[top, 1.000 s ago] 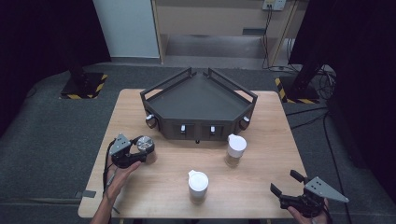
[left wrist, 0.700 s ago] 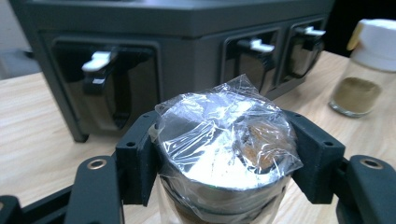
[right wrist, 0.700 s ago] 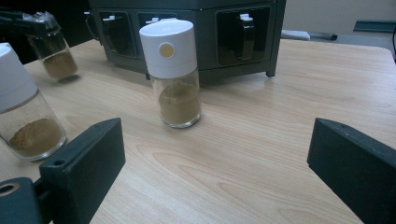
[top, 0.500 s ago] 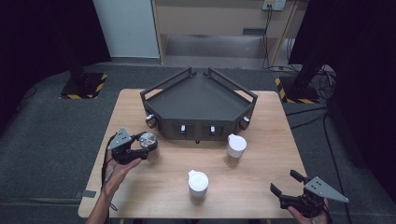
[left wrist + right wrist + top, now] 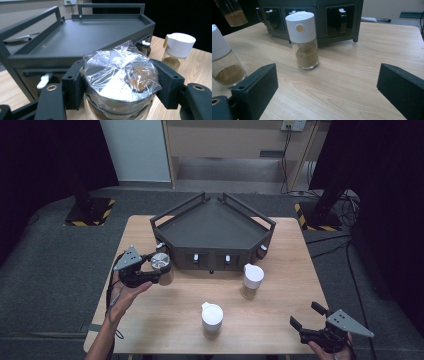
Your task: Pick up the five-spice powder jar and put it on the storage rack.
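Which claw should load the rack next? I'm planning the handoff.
Left. The left claw is already shut on a foil-capped jar right beside the rack. The right claw is open with nothing in it, at the table's near corner, farther from the rack.

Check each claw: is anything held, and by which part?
The left claw grips a spice jar by its plastic-wrapped cap, jaws on opposite sides. The right claw is open and holds nothing.

A light wooden table (image 5: 280, 320) carries a dark grey rack (image 5: 212, 227) along its far edge. In front of it stand two white-capped spice jars (image 5: 252, 281), well apart, the other jar (image 5: 211, 319) nearer the front edge.
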